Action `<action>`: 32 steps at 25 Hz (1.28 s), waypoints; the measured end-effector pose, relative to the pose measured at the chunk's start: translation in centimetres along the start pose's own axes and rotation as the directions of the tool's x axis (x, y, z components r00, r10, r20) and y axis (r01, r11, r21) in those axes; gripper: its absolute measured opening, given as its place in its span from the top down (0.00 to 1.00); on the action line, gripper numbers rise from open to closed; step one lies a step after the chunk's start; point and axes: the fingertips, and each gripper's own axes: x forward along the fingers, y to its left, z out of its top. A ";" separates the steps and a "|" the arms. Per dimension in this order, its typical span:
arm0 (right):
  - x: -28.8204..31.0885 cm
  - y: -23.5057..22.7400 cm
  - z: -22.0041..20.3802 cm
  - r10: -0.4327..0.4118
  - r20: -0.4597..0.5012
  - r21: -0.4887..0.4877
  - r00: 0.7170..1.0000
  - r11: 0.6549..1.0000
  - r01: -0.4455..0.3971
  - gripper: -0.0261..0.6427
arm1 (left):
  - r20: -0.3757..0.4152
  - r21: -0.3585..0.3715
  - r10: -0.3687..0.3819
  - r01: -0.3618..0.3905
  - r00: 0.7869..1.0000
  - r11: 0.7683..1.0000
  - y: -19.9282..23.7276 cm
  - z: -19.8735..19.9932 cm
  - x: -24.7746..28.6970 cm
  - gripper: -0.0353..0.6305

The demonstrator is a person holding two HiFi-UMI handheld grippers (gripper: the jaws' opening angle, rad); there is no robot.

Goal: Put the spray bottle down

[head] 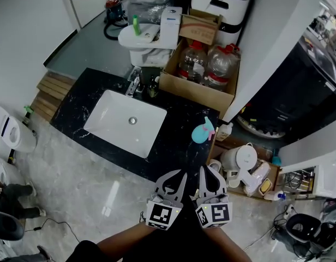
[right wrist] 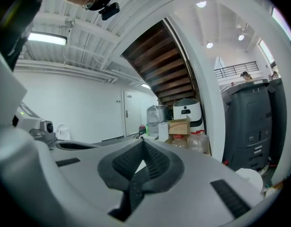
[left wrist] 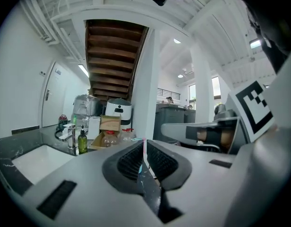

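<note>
The spray bottle (head: 203, 131), teal with a pink top, rests on the black stone counter (head: 176, 146) near its right end, to the right of the white sink (head: 111, 116). No gripper touches it. Both grippers hang side by side off the counter's near edge, on my side of the bottle. My left gripper (head: 181, 174) is shut, and in the left gripper view a thin pink and teal sliver of the bottle shows past its tips (left wrist: 144, 144). My right gripper (head: 204, 170) is also shut, its ribbed pads (right wrist: 155, 162) meeting with nothing between them.
A cardboard box (head: 196, 86) with water jugs stands at the counter's back right. A faucet (head: 134, 84) and a green soap bottle (head: 153, 87) sit behind the sink. Off the counter's right end, a white kettle (head: 241, 158) and clutter fill a low box.
</note>
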 end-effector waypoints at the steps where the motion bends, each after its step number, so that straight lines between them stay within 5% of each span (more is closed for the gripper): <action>1: -0.1 0.2 0.2 0.007 0.003 -0.010 1.000 1.000 -0.007 0.94 | 0.005 0.000 -0.001 0.001 1.000 1.000 -0.1 0.2 0.1 0.91; 17: -1.5 -1.6 -0.4 -0.079 -0.034 -0.107 0.996 0.991 0.075 0.95 | 0.040 0.013 -0.054 0.054 0.998 0.998 -1.9 1.2 1.3 0.93; 32: -2.1 -1.1 -1.0 -0.089 -0.043 -0.087 0.995 0.993 0.085 0.94 | 0.044 0.007 -0.086 0.086 0.995 0.996 -2.3 1.2 1.2 0.93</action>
